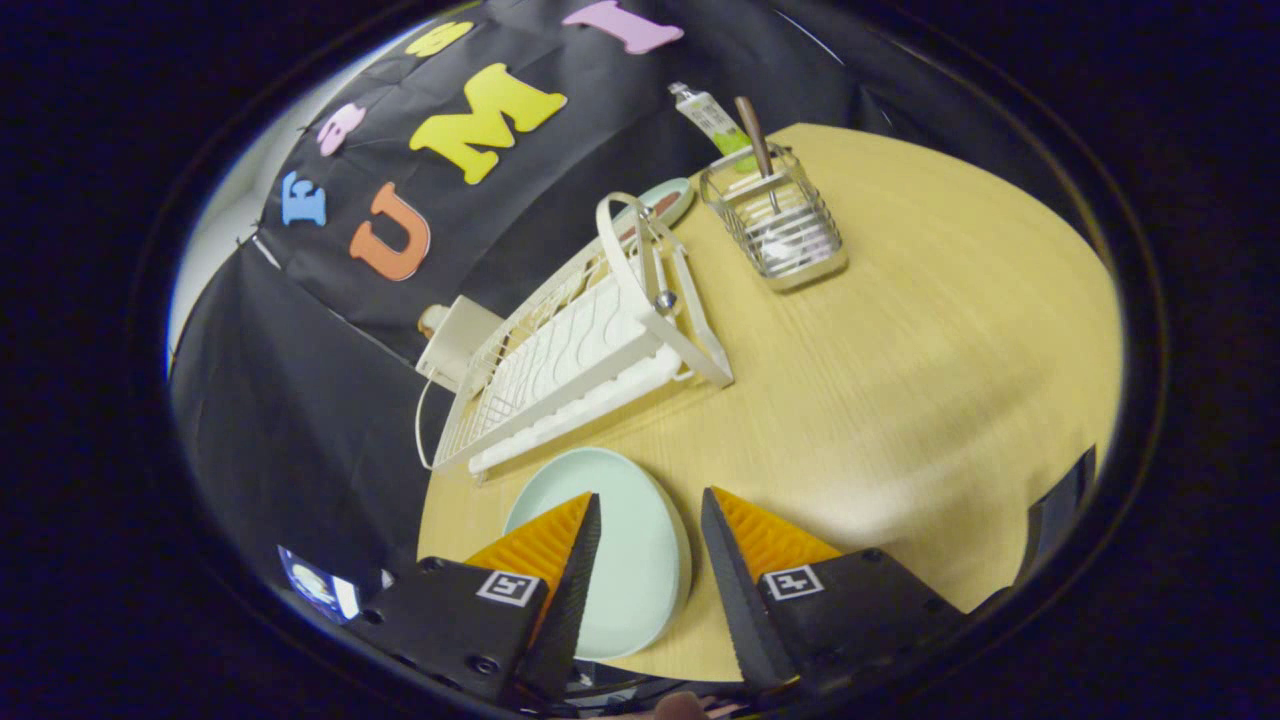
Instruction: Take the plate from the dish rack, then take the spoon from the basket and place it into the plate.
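Note:
A pale green plate (625, 560) lies flat on the wooden table (900, 380), just in front of the white dish rack (580, 350). My gripper (650, 520) is open, its fingers spread over the plate's near rim, one finger above the plate and the other beside it over bare table; nothing is held. Beyond the rack stands a wire basket (780, 225) with a brown-handled spoon (757, 140) upright in it.
A second small dish (660, 205) sits behind the rack's far end. A tube (712, 118) leans by the basket. A beige box (455, 340) with a cable sits at the rack's back side. The table's broad part stretches beside the basket.

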`<state>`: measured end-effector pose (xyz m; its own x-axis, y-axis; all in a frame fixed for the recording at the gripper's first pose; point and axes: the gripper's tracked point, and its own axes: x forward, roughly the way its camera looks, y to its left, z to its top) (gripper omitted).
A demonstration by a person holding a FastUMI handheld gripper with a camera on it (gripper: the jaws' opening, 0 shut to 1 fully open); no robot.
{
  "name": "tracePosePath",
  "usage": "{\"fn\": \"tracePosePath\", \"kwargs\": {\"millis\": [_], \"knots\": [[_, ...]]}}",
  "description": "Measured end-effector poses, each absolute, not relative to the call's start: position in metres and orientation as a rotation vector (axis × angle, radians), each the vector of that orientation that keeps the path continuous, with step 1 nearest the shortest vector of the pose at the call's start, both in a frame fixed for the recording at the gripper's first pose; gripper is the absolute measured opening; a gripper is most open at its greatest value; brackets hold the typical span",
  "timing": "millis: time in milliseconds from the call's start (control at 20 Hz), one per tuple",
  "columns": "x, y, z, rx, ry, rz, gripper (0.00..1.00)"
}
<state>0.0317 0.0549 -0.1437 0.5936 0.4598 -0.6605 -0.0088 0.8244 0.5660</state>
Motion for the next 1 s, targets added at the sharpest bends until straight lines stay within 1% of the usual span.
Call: {"fn": "tracePosePath", "kwargs": {"millis": [50, 100, 250, 400, 550, 600, 750, 1000], "knots": [[0.033, 0.047, -0.136, 0.495, 0.856, 0.272, 0.7], [0.038, 0.037, -0.129, 0.436, 0.807, 0.248, 0.77], [0.049, 0.001, -0.1, 0.27, 0.653, 0.15, 0.88], [0.064, -0.032, -0.074, 0.15, 0.521, 0.054, 0.97], [0.084, -0.053, -0.052, 0.106, 0.43, 0.002, 0.97], [0.093, -0.059, -0.047, 0.1, 0.413, -0.002, 0.99], [0.134, -0.077, -0.038, 0.104, 0.372, -0.015, 1.0], [0.197, -0.099, -0.048, 0.18, 0.381, -0.01, 1.0]]}}
